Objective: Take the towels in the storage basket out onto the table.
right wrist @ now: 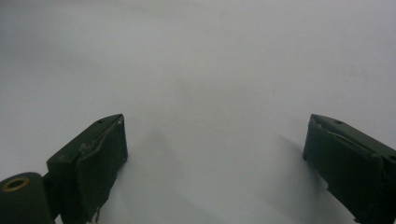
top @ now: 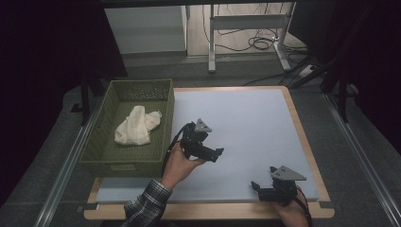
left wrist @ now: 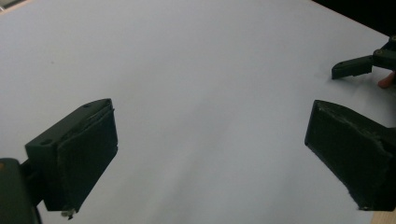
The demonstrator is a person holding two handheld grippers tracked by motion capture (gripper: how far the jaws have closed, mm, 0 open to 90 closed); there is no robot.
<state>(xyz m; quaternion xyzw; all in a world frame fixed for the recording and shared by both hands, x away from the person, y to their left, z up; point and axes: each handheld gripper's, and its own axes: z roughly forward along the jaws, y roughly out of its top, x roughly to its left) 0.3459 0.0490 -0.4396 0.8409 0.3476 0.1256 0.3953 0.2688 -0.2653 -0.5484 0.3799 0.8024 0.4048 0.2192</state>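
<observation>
Both grippers are black, each topped with a grey three-cornered plate; the left gripper (top: 208,150) trails a black cable. Its hand (top: 177,166) wears a dark plaid sleeve (top: 145,204). Scuffed pads (left wrist: 88,156) line the jaws.

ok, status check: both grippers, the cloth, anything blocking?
Left gripper open, empty, above the mat. Right gripper open, empty, near the mat's front edge. Cream cloth lies in the green basket. Nothing in the way.

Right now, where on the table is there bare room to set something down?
The pale mat is bare beyond the left claw and between it and the right claw. The green basket at the left edge holds a cream cloth.
</observation>
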